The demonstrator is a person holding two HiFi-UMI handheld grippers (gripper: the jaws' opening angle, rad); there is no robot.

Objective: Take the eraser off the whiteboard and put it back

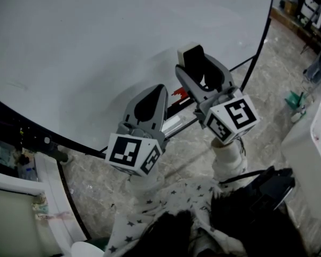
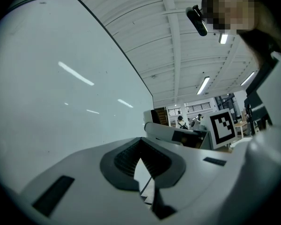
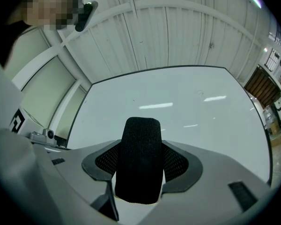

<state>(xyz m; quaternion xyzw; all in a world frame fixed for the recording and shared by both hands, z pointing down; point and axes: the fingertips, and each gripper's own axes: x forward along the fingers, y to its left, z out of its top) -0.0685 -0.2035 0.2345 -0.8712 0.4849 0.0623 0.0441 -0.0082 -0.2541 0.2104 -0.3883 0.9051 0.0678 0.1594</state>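
Note:
The eraser point(image 1: 188, 51), a white block with black felt point(image 3: 139, 158), sits between the jaws of my right gripper point(image 1: 195, 62), which is shut on it. It is held a little off the whiteboard point(image 1: 96, 47), felt side turned away from the board face. In the right gripper view the whiteboard point(image 3: 192, 102) fills the background behind the right gripper point(image 3: 140, 146). My left gripper point(image 1: 161, 88) hangs lower and to the left, jaws together with nothing in them. In the left gripper view my left gripper point(image 2: 141, 146) points along the whiteboard point(image 2: 51, 97).
A red object point(image 1: 177, 94) lies on the board's metal ledge point(image 1: 174, 124) between the two grippers. The black board frame point(image 1: 258, 50) runs down the right. A white cabinet point(image 1: 310, 154) stands at the right and a white shelf unit point(image 1: 48, 191) at the lower left, on a marbled floor.

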